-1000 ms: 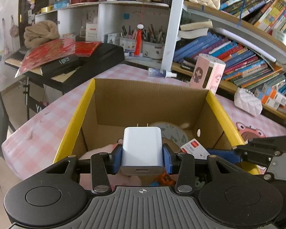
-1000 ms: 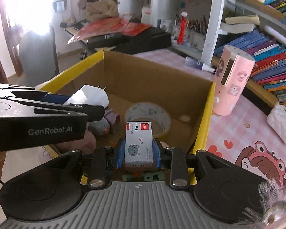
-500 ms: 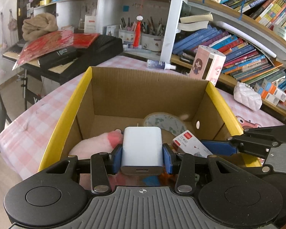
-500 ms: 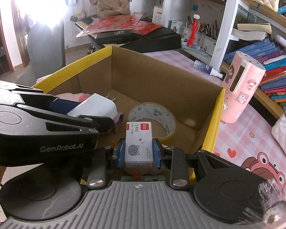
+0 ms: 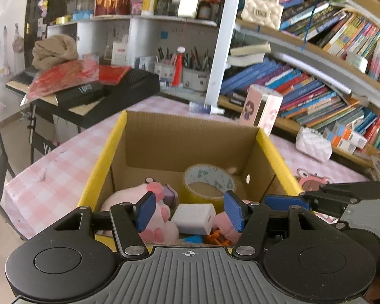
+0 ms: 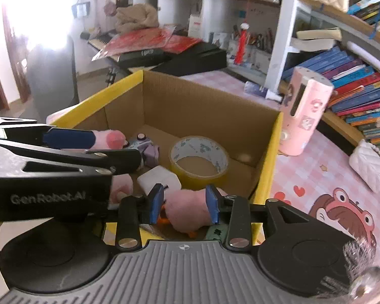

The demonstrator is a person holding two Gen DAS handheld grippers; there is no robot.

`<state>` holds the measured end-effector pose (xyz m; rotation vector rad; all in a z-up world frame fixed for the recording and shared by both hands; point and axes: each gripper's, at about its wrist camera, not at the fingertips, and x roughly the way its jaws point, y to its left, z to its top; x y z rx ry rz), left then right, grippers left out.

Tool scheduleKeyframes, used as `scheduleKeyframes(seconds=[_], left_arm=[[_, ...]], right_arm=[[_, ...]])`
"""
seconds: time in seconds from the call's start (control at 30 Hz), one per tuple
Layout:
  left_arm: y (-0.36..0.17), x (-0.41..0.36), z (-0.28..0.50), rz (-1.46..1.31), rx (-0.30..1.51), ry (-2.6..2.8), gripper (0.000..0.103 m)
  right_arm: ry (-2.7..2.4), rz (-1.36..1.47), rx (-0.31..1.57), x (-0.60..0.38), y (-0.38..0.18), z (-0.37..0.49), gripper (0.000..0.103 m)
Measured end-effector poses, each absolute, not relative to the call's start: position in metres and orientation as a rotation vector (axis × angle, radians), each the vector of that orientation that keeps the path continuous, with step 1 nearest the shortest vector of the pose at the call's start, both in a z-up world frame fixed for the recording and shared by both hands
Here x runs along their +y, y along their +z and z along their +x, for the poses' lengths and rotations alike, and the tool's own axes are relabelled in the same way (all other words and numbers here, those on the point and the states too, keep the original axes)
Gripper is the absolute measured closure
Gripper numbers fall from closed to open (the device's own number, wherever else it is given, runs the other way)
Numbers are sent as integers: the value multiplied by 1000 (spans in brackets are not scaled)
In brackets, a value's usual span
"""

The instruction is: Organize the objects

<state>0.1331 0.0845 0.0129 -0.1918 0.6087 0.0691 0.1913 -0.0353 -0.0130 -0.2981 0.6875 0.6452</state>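
Your left gripper [image 5: 189,209] hangs over the near edge of the cardboard box [image 5: 190,139], its blue pads spread wide with nothing between them. Your right gripper [image 6: 184,202] sits just beside it over the same edge, jaws also parted and empty; the pink shape seen between its pads is the plush toy [image 6: 187,207] lying below.

The box has yellow-edged walls and stands on a table with a pink checked cloth [image 5: 63,162]. Inside, the plush toy [image 5: 129,202] fills the near left side, with a roll of tape [image 5: 209,181] flat on the bottom toward the back right. The white charger [image 5: 193,218] lies on its side on the plush toy, directly under your open left pads. A small purple item [image 5: 170,195] sits beside the plush toy's head.

Outside the box, a pink cartoon-printed container [image 6: 305,116] stands upright just past the right wall, and a white quilted pouch [image 6: 368,164] lies farther right. Bookshelves [image 5: 329,96] line the back right; a black keyboard [image 5: 109,91] stands left.
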Motion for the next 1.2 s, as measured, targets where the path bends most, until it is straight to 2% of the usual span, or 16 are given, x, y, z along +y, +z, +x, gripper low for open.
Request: scheduleKeyframes(seconds=[0.1,0.3,0.4,0.47,0.7,0.87,1.0,1.2], left_arm=[[21,84,119,-199,574,72,37],[33,82,90,-209,525,76,36],[34,82,73,-215,520,84,31],[31,80,63,-216,528,92,30],[16,76,30,-203,595,113,28],[12,72,13,-175,619,110,26],[11,68,-1,-159,622,87,25],[9,55,-16,-93,619,59,16]], right_arm=[[618,-284,659,-40,-6,179,66],[561,-259,596,-53,7,146,58],[521,-242,577,-60,11,127,54],[486,-228,570,-66,11,112,47],[385,-195,625,-78,-5,69,41],[300,-146,647,-87,-11,47,26],[247,-126,656,-92,-16,29,21],[149,-103,642,-102,-19,1,13]])
